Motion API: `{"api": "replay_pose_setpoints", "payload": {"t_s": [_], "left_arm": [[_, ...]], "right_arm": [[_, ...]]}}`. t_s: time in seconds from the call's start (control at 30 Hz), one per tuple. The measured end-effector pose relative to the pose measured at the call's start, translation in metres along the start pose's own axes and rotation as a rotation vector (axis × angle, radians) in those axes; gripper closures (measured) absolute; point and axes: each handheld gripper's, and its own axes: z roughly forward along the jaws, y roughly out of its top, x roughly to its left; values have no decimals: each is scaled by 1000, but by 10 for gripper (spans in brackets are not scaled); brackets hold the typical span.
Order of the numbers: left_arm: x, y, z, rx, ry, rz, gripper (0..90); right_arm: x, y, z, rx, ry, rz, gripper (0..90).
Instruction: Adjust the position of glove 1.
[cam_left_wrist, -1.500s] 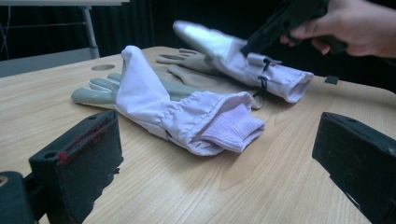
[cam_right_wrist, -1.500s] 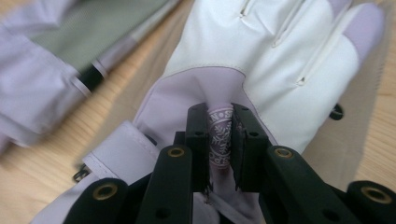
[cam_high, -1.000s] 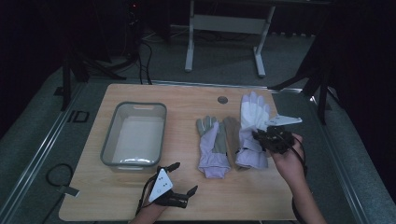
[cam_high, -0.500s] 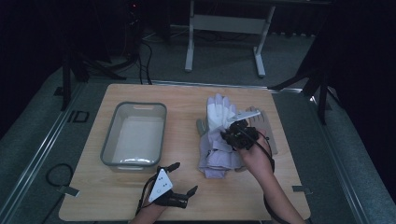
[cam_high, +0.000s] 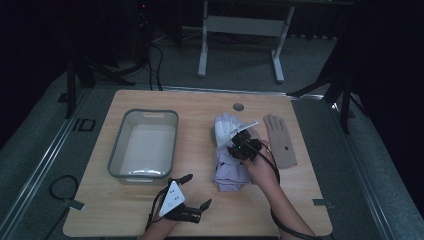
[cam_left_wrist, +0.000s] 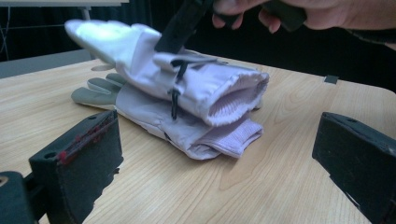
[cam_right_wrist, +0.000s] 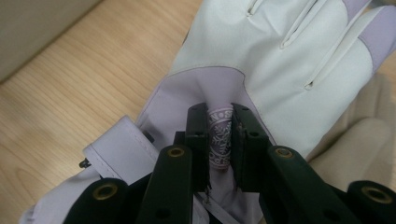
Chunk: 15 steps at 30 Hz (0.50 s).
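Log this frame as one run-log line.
right gripper: shut on top glove | top glove: over lower glove | left gripper: open, on table | bin: holds nothing

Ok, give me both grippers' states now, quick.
Left gripper: open, holding nothing, resting near the table's front edge.
Right gripper: shut on a fold of the white-and-lilac glove, above the second glove.

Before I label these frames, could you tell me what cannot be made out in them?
- Lower glove: largely covered by the upper glove in the left gripper view.
- Right gripper jaws: hidden by its body from above.
- Printing on the pinched tab: too small to read, right gripper view.
- Tan glove: dim, its dark spot unclear.
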Motion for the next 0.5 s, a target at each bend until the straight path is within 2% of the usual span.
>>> {"api": "replay_pose_setpoints", "payload": {"t_s": [0.13, 0.4, 0.5], "left_arm": [[0, 0, 0, 3, -1, 2, 16], [1, 0, 0, 2, 6, -6, 16], [0, 0, 0, 7, 10, -3, 16]], "right_arm": [[3, -1, 14, 24, -5, -14, 768], [1, -5, 29, 55, 5, -8, 736], [-1, -7, 29, 47, 14, -19, 678]]}}
